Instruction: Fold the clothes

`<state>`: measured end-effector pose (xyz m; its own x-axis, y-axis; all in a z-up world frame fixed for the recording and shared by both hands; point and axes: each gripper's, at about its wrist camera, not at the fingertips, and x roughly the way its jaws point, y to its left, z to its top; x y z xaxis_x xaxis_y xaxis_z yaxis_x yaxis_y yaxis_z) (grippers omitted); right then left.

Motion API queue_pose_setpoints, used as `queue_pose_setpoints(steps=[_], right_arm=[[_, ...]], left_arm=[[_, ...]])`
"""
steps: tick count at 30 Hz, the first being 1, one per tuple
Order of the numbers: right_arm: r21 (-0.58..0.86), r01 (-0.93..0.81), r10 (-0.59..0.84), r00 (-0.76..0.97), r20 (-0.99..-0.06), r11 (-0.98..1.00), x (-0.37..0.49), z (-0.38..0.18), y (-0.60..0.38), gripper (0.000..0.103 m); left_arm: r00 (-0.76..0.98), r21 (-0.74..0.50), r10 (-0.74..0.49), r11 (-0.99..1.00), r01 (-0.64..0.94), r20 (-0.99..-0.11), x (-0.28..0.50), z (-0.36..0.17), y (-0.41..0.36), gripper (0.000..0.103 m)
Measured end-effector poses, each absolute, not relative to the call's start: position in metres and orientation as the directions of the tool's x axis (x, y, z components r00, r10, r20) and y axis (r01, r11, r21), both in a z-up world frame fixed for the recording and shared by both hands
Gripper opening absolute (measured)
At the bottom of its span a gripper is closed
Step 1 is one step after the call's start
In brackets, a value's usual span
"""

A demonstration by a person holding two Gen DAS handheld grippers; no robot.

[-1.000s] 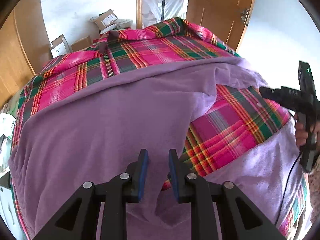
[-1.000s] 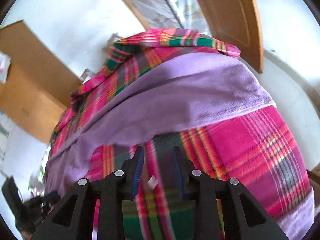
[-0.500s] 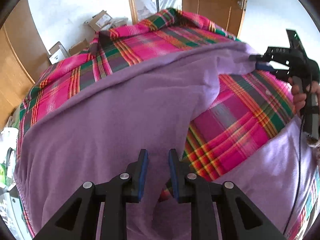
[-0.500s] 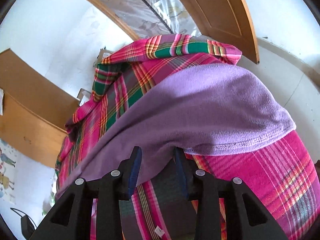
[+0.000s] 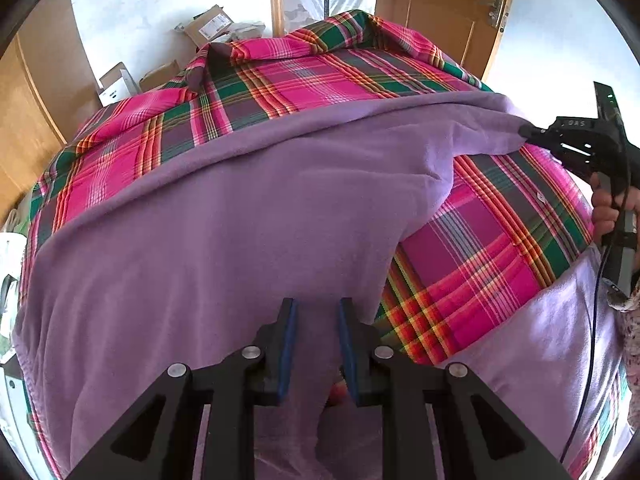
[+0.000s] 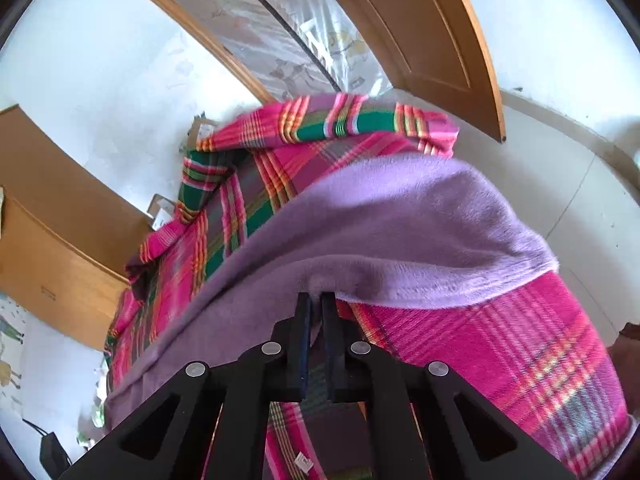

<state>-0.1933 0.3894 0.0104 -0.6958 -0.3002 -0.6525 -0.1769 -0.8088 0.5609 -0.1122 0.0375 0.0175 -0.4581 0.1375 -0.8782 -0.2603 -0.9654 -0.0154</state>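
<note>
The right gripper (image 6: 316, 300) now pinches the purple cloth's (image 5: 224, 232) edge; a moment ago it was open. The left gripper (image 5: 316, 312) is open over the cloth (low middle). The cloth lies on the plaid sheet (image 5: 280, 80), ready to fold.

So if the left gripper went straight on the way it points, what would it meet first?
Most likely the soft purple fleece garment: the left gripper stands open just above it, and the fabric fills the line ahead. Depth is hard to judge through the fisheye.
</note>
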Motion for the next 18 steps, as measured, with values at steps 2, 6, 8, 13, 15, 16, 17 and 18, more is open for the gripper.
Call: queue_pose_setpoints(steps=[2, 6, 8, 13, 15, 16, 17, 18], right_arm=[[0.565, -0.168, -0.3, -0.708, -0.64, -0.808, -0.188, 0.016, 0.393, 0.005], [0.553, -0.153, -0.291, -0.721, -0.63, -0.819, -0.182, 0.028, 0.393, 0.005], [0.545, -0.151, -0.28, -0.727, -0.626, -0.825, -0.18, 0.033, 0.393, 0.005], [0.518, -0.15, -0.248, -0.746, -0.618, -0.842, -0.174, 0.048, 0.395, 0.005], [0.511, -0.158, -0.234, -0.75, -0.619, -0.845, -0.171, 0.049, 0.399, 0.005], [0.508, -0.163, -0.227, -0.751, -0.62, -0.846, -0.169, 0.049, 0.401, 0.005], [0.505, -0.168, -0.221, -0.753, -0.62, -0.847, -0.168, 0.05, 0.403, 0.005], [0.506, -0.173, -0.216, -0.754, -0.62, -0.845, -0.167, 0.05, 0.404, 0.005]], left_arm=[[-0.458, -0.016, 0.14, -0.964, -0.265, -0.878, -0.112, 0.018, 0.037, 0.017], [-0.46, -0.029, 0.16, -0.96, -0.279, -0.874, -0.11, 0.022, 0.032, 0.003], [-0.461, -0.045, 0.181, -0.956, -0.291, -0.869, -0.108, 0.027, 0.028, 0.002], [-0.484, -0.057, 0.198, -0.955, -0.291, -0.852, -0.099, 0.042, 0.01, 0.001], [-0.495, -0.046, 0.179, -0.962, -0.269, -0.85, -0.098, 0.044, 0.001, 0.0], [-0.5, -0.042, 0.17, -0.965, -0.257, -0.849, -0.097, 0.045, -0.003, 0.0], [-0.5, -0.044, 0.166, -0.968, -0.247, -0.85, -0.097, 0.044, -0.007, 0.0], [-0.497, -0.053, 0.17, -0.969, -0.241, -0.851, -0.096, 0.043, -0.009, 0.0]])
